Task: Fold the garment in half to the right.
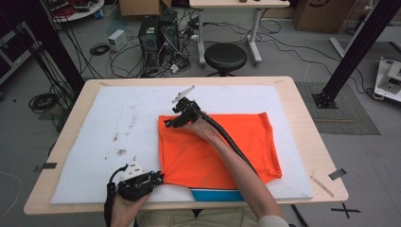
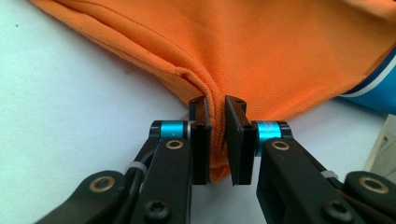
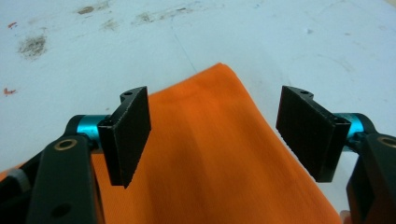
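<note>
An orange shirt (image 1: 222, 146) lies folded flat on the white mat, with a blue and white band (image 1: 213, 195) showing at its near edge. My left gripper (image 1: 158, 178) is shut on the shirt's near left corner (image 2: 217, 135); the cloth bunches between the pads (image 2: 201, 144). My right gripper (image 1: 169, 124) hovers over the far left corner of the shirt (image 3: 219, 93), open, its pads (image 3: 130, 133) wide apart with the cloth below them and untouched.
The white mat (image 1: 123, 127) covers most of the wooden table (image 1: 302, 137) and carries dirt smudges (image 1: 120, 152) at its left. A black stool (image 1: 225, 56), computer towers and cables stand on the floor beyond the table's far edge.
</note>
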